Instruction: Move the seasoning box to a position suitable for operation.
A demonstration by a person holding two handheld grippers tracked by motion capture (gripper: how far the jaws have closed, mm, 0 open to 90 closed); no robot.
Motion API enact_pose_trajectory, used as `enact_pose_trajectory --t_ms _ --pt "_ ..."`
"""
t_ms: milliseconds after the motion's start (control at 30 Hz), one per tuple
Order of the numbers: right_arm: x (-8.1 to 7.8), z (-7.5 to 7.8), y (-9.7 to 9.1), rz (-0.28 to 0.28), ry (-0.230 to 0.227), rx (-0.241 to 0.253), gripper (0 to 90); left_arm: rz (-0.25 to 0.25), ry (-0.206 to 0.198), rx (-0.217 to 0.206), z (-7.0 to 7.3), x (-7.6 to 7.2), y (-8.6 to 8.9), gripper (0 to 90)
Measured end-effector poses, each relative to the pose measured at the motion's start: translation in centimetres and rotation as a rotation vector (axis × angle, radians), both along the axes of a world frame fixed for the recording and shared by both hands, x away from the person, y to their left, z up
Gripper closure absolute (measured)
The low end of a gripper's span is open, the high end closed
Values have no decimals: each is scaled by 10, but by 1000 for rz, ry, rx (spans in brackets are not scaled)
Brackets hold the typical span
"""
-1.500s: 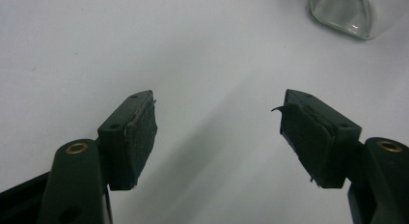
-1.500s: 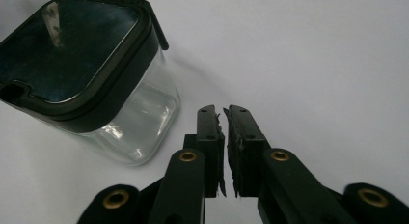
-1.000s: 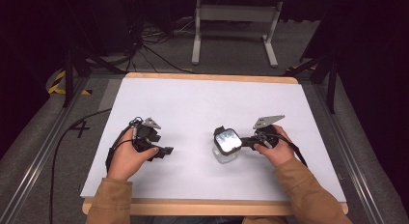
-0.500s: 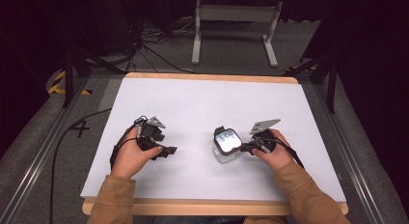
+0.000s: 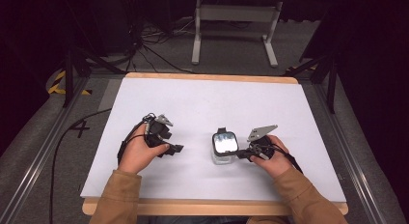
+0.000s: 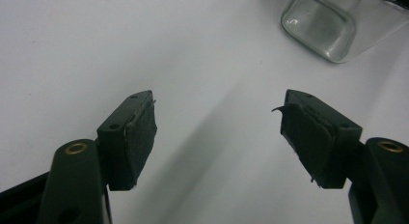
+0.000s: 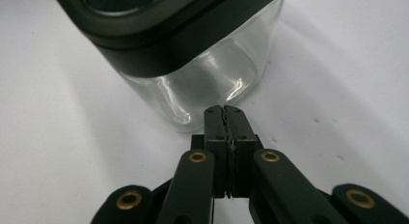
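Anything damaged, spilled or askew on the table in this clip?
Only wear: the left hand-held gripper has rubber pads frayed and peeling at their edges. The glass jar stands upright, lid on, nothing spilled.

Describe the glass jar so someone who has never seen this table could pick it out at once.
On the white table, look right of centre, near the person's edge, just ahead of the right tool, whose jaws are shut and empty. There stands the jar: a squarish clear glass body with a black-rimmed lid. It is the only loose item on the table; the left tool stands open, well apart from it.
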State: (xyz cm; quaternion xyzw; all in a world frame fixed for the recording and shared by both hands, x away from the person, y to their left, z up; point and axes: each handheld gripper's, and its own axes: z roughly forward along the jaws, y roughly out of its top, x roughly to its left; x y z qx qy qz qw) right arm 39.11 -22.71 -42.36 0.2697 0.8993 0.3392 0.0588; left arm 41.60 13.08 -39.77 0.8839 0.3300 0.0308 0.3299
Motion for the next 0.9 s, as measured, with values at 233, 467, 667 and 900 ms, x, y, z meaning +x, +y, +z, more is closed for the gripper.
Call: enact_pose_trajectory --t_ms 233,467,667,900 --pt "-5 -1 5 21 11 1 897 -17 -2 4 1 2 -5 290" --pt "-6 4 -3 4 -6 23 894 -39 -22 -16 6 3 -11 350" --pt "-7 13 -26 -63 -20 52 891 -116 -91 -96 27 3 -24 567" --pt "-12 17 -47 -122 -26 89 875 -144 -113 -175 49 6 -35 768"
